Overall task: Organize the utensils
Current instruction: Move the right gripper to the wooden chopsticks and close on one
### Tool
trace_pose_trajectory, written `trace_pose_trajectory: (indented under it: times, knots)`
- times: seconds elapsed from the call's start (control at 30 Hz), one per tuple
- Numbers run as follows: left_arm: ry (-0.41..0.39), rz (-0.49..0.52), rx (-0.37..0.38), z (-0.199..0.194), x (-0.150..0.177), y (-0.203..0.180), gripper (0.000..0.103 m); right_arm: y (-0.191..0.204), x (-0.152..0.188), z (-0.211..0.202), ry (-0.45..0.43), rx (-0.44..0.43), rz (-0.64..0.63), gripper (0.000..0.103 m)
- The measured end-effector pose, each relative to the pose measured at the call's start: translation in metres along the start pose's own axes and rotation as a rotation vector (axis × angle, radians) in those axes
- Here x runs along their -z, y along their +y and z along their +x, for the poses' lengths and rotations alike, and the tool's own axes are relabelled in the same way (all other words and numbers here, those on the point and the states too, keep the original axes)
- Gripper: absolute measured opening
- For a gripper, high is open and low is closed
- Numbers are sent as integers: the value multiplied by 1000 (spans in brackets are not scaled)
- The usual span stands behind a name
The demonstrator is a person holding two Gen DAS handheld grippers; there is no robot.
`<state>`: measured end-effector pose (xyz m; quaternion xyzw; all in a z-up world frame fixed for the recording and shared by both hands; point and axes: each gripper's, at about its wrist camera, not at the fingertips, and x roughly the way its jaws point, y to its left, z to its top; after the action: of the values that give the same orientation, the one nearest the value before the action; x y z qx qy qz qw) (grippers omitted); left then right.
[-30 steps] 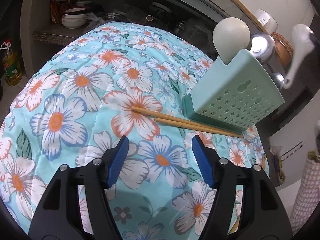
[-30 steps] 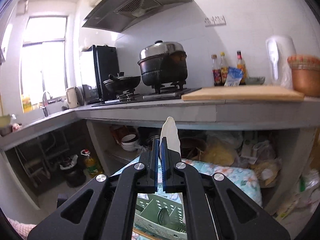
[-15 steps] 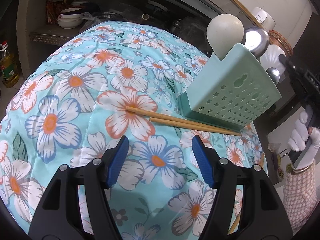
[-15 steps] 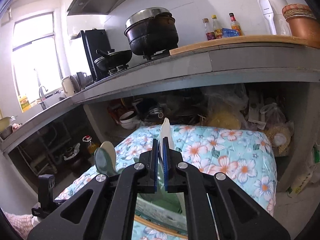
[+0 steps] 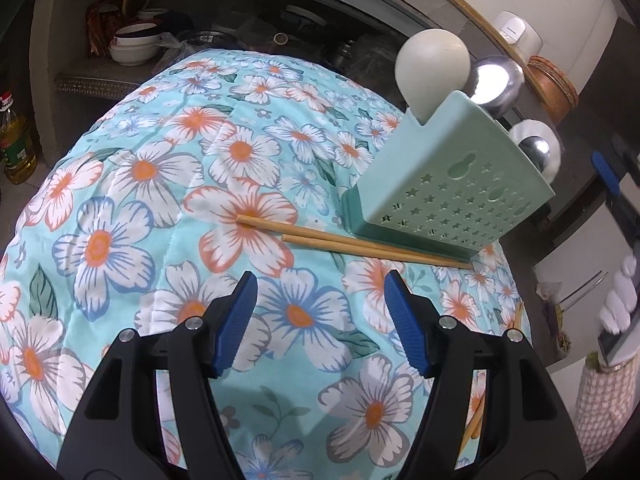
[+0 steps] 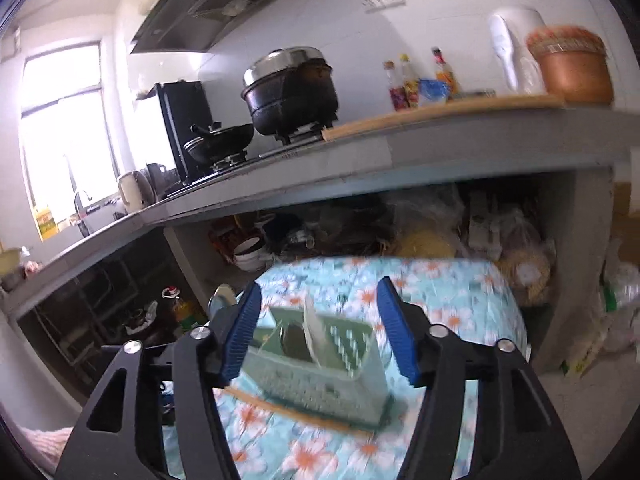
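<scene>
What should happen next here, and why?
Probably the open left gripper should ease forward and close on the chopsticks still lying on the floral cloth beside the green holder; the right gripper has just been opening, nothing between its fingers.

We can read no text, brand or number in either view. The yellow oil bottle [image 5: 16, 142] with a red cap, at the left edge of the left wrist view, carries a label, but it is too small for us to make out. The small sauce bottles [image 6: 420, 80] on the grey counter also bear labels that are too blurred for us to read.
</scene>
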<state>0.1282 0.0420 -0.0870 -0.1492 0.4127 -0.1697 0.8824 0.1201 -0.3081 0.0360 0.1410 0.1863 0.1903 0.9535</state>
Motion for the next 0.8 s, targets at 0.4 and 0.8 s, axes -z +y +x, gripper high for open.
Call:
trace_pose_trajectory:
  times: [0.4,0.8]
  knots:
    - [17,21,29,-4,5,0,64,-27,122,7,597,-108,309,62]
    - [46,28,50,-8,15,-6,64,-23,190,21,701,-112,507,54]
